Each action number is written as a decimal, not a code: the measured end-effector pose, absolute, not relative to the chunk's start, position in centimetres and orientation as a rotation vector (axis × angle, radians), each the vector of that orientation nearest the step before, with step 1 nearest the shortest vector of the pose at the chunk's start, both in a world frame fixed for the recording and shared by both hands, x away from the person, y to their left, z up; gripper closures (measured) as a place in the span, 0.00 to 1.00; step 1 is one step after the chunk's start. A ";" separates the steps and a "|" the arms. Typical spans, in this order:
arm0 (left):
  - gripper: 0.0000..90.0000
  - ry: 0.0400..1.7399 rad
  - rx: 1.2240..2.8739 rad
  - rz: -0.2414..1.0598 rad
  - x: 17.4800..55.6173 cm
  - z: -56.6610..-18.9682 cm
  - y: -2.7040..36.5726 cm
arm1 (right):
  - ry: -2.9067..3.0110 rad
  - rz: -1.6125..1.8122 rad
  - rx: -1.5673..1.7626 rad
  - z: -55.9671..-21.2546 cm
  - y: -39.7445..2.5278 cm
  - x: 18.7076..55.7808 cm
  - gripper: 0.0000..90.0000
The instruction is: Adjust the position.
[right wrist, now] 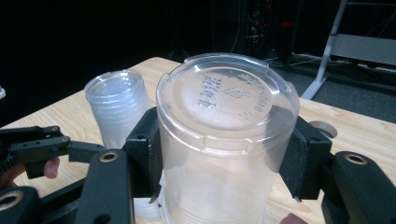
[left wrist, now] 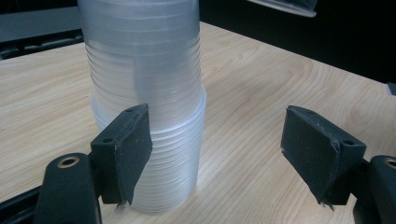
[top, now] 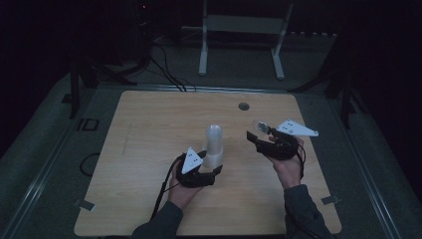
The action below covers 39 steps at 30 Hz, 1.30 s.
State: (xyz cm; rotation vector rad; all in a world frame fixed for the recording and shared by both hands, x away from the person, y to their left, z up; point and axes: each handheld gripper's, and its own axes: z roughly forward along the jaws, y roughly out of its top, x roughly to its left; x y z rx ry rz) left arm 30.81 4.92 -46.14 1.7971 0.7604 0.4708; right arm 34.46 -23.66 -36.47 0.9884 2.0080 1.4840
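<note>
A tall stack of clear plastic cups (top: 214,143) stands upside down near the middle of the wooden table (top: 149,124). My left gripper (top: 210,164) is open at the foot of the stack. In the left gripper view the stack (left wrist: 147,107) rises just beyond the left pad (left wrist: 133,149), and the gap to the right pad (left wrist: 315,149) is empty. My right gripper (top: 259,132) is lifted to the right of the stack and shut on a single clear cup (top: 260,125). The right gripper view shows that cup (right wrist: 229,135) bottom up between the jaws, with the stack (right wrist: 119,105) behind it at the left.
A round hole (top: 243,106) sits in the table's far edge area. A white metal frame (top: 242,30) and cables (top: 164,69) lie on the floor beyond the table. The surroundings are dark.
</note>
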 end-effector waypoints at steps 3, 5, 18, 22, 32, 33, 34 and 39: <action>0.27 0.753 1.799 0.463 30.8 -46.0 4.8 | 2.011 1.480 0.995 -36.7 -23.8 34.4 0.45; 0.27 0.748 1.803 0.462 30.8 -45.9 4.6 | 2.010 1.480 0.998 -36.8 -23.9 34.4 0.45; 0.27 0.696 1.805 0.460 30.4 -45.1 3.2 | 2.023 1.482 1.022 -37.7 -24.1 34.3 0.45; 0.28 0.691 1.807 0.455 30.3 -45.0 3.1 | 2.024 1.478 1.025 -37.7 -24.2 34.3 0.45; 0.30 0.648 1.821 0.420 30.3 -45.0 1.6 | 2.024 1.471 1.038 -38.2 -24.7 34.0 0.46; 0.30 0.644 1.823 0.417 30.3 -45.0 1.4 | 2.023 1.473 1.038 -38.2 -24.7 34.0 0.46; 0.30 0.637 1.827 0.414 30.3 -45.0 1.1 | 2.022 1.474 1.040 -38.2 -24.8 33.9 0.46; 0.30 0.620 1.830 0.394 30.4 -45.1 0.2 | 2.023 1.472 1.045 -38.4 -25.0 33.7 0.46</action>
